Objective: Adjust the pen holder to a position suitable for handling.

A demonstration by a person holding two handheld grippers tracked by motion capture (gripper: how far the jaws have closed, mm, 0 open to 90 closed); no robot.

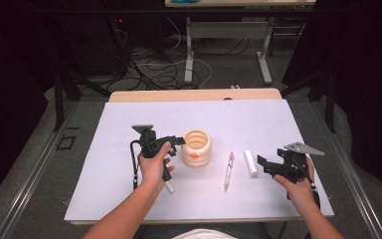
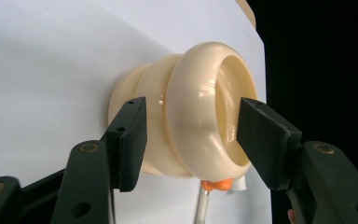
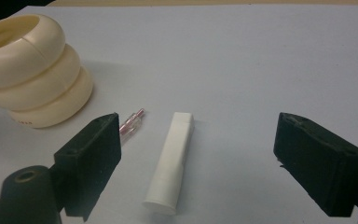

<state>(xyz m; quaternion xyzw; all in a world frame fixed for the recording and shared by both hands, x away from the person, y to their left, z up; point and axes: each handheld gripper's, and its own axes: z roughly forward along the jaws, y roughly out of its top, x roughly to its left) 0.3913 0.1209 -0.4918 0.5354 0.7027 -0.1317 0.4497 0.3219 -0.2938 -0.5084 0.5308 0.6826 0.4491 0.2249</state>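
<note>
On the white table sheet (image 1: 129,189), the left gripper (image 1: 179,141) spreads wide beside the cream pot (image 1: 196,148), holding nothing; the right gripper (image 3: 198,158), equally wide, frames the white tube (image 3: 171,161), bare sheet around

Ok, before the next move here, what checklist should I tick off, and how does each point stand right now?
1. Left hand-held gripper open around the cream ringed pot: ok, jaws straddle the rim, one outside and one at the mouth.
2. Jaws touching the pot: cannot tell.
3. Pot upright on the white sheet: ok.
4. Right hand-held gripper open and lined up on the white cap: ok, the cap lies between the jaws, untouched.
5. Pen apart from the cap: ok, they lie side by side with a gap.
6. Small white piece by the left hand: cannot tell what it is.
</note>
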